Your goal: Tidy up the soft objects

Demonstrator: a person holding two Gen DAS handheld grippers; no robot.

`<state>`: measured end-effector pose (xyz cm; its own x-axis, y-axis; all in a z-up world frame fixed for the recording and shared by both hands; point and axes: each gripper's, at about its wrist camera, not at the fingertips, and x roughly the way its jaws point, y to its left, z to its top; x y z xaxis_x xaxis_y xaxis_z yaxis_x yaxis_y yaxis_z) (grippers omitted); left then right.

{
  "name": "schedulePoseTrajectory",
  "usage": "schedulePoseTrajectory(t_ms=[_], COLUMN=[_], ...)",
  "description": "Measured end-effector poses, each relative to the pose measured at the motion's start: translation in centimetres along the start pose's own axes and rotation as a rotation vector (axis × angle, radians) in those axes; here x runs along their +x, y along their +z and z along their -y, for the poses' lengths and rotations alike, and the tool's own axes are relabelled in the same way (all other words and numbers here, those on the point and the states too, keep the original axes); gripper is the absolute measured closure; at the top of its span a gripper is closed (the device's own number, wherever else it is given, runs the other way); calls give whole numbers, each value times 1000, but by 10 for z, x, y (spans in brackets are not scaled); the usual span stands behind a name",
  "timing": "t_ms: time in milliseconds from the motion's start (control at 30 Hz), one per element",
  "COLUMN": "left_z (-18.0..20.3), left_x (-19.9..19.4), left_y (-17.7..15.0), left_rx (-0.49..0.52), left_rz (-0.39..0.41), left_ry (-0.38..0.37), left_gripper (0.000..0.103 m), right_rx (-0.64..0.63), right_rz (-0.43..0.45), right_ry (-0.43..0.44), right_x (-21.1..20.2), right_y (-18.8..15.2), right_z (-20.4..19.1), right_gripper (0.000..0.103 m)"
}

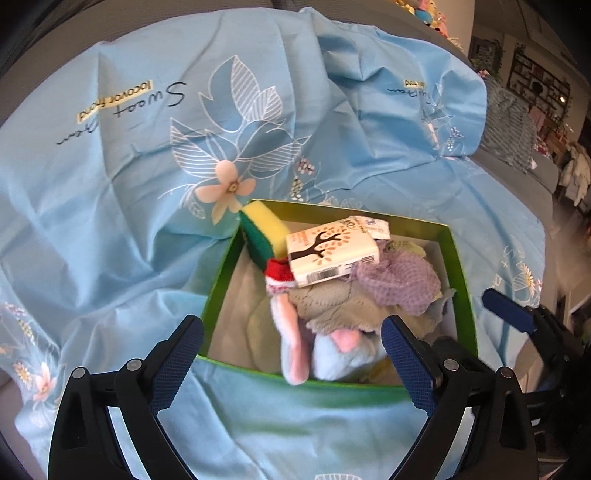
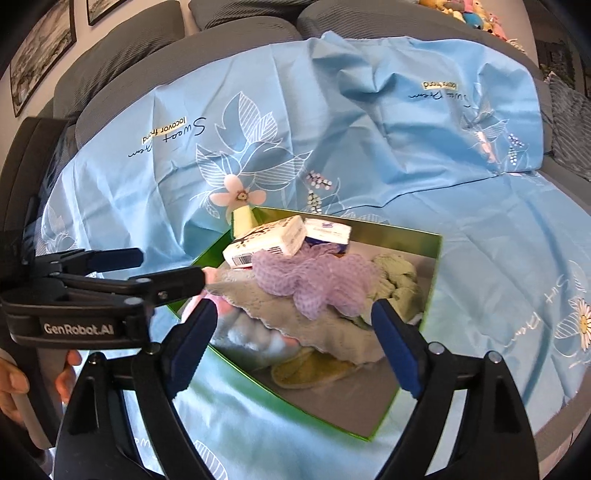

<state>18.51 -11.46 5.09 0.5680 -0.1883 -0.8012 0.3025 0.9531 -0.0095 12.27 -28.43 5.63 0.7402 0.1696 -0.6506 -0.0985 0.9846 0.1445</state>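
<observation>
A green box (image 1: 218, 295) (image 2: 434, 273) on the blue sheet holds a heap of soft things. On top lie a yellow-green sponge (image 1: 264, 221) (image 2: 243, 218), a tree-print tissue pack (image 1: 328, 251) (image 2: 266, 240), a purple mesh pouf (image 1: 399, 280) (image 2: 310, 280), a grey knitted cloth (image 1: 340, 306) (image 2: 314, 328), a red-white sock (image 1: 279, 275) and a pink-and-blue plush piece (image 1: 295, 343). My left gripper (image 1: 291, 332) (image 2: 168, 266) hangs open over the box's near-left rim. My right gripper (image 2: 295, 314) (image 1: 509, 314) stands open above the grey cloth. Neither has its pads on anything.
A light blue floral sheet (image 1: 147, 184) (image 2: 369, 147) covers a grey sofa (image 2: 229, 33). A second small pack (image 2: 328, 234) and a green cloth (image 2: 395, 277) sit in the box. Stuffed toys (image 2: 469, 14) line the sofa back. A hand (image 2: 11, 384) grips the left handle.
</observation>
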Motion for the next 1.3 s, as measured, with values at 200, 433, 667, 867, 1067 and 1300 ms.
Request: schedulePoseTrajectory(t_ms=[200, 433, 667, 867, 1067, 1300], left_z=[-5, -10, -18, -22, -25, -29], left_x=[-9, -4, -7, -4, 1, 10], left_y=[-5, -14, -17, -17, -15, -11], left_rx=[-17, -53, -136, -173, -189, -152], left_rz=[6, -71, -103, -143, -171, -185], left_ry=[44, 66, 23, 27, 38, 143], left_gripper=[5, 3, 3, 3, 3, 3], right_rx=[1, 25, 47, 44, 50, 74], right_rz=[0, -24, -40, -53, -67, -122], right_ry=[-67, -133, -170, -159, -162, -184], right_x=[-8, -12, -14, -13, -11, -2], right_y=[1, 0, -1, 1, 2, 7], right_z=[3, 4, 4, 1, 2, 6], right_gripper=[3, 1, 1, 1, 1, 1])
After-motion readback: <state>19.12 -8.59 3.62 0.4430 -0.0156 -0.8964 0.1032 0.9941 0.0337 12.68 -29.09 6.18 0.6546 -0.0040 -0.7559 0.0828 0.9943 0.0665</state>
